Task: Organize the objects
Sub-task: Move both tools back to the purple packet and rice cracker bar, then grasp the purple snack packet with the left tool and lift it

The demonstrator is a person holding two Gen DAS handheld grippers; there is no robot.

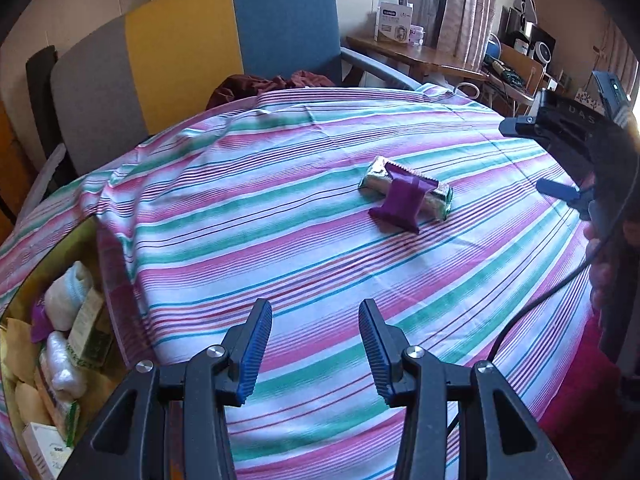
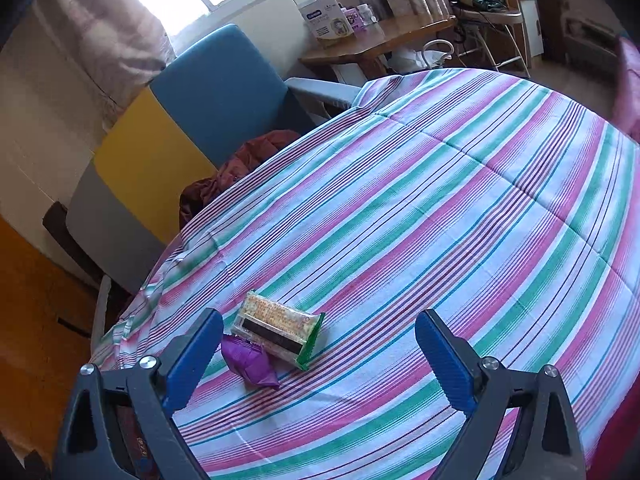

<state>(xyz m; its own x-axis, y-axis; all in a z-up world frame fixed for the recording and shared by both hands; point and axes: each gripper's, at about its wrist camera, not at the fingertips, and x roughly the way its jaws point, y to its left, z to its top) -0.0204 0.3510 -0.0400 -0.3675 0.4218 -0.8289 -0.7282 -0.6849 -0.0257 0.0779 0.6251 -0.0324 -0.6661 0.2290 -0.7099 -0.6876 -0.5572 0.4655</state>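
A purple snack packet [image 1: 398,200] lies across a green and clear wrapped bar [image 1: 434,200] on the striped cloth [image 1: 280,216]. In the right wrist view the bar [image 2: 280,326] and the purple packet [image 2: 250,362] lie just beyond my left finger. My left gripper [image 1: 316,320] is open and empty, well short of the two packets. My right gripper [image 2: 318,330] is open and empty, hovering above and right of them; it also shows in the left wrist view [image 1: 532,156] at the right.
A yellow box [image 1: 56,340] at the left holds several wrapped packets and small cartons. A blue, yellow and grey chair [image 1: 200,56] with a dark red cloth [image 1: 260,84] stands behind the table. A wooden desk [image 1: 416,54] with clutter is farther back.
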